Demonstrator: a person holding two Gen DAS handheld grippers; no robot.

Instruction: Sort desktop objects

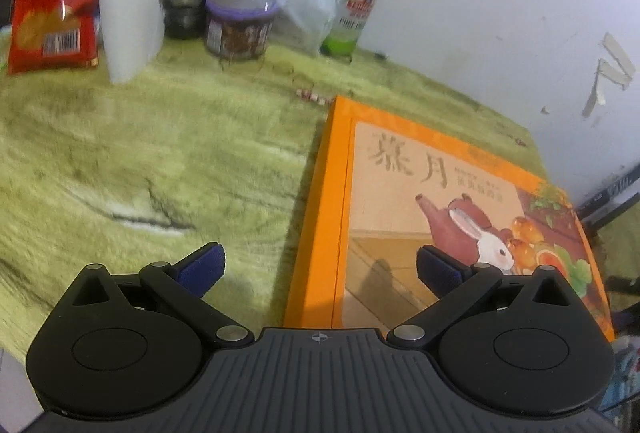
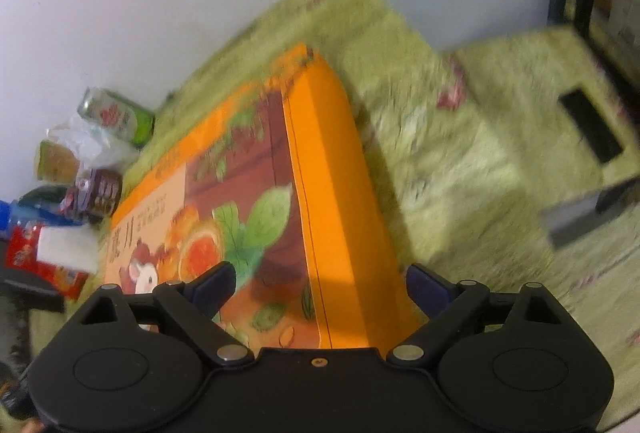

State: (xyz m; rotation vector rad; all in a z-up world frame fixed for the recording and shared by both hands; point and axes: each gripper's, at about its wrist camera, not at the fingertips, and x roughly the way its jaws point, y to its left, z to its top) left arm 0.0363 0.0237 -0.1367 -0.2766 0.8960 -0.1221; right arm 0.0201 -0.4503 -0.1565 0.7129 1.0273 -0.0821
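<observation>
Left wrist view: left tongs (image 1: 318,267) gape empty over the orange gift box (image 1: 440,201); beer can (image 1: 356,7) at 12 o'clock. Right tongs (image 2: 318,283) straddle the box edge, spread wide, not pressing.

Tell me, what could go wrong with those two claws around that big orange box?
The orange box is wide and flat; both the left gripper and right gripper stand open over opposite edges, so an uneven lift might tip it. Sliding it could knock the green can or jar.
</observation>
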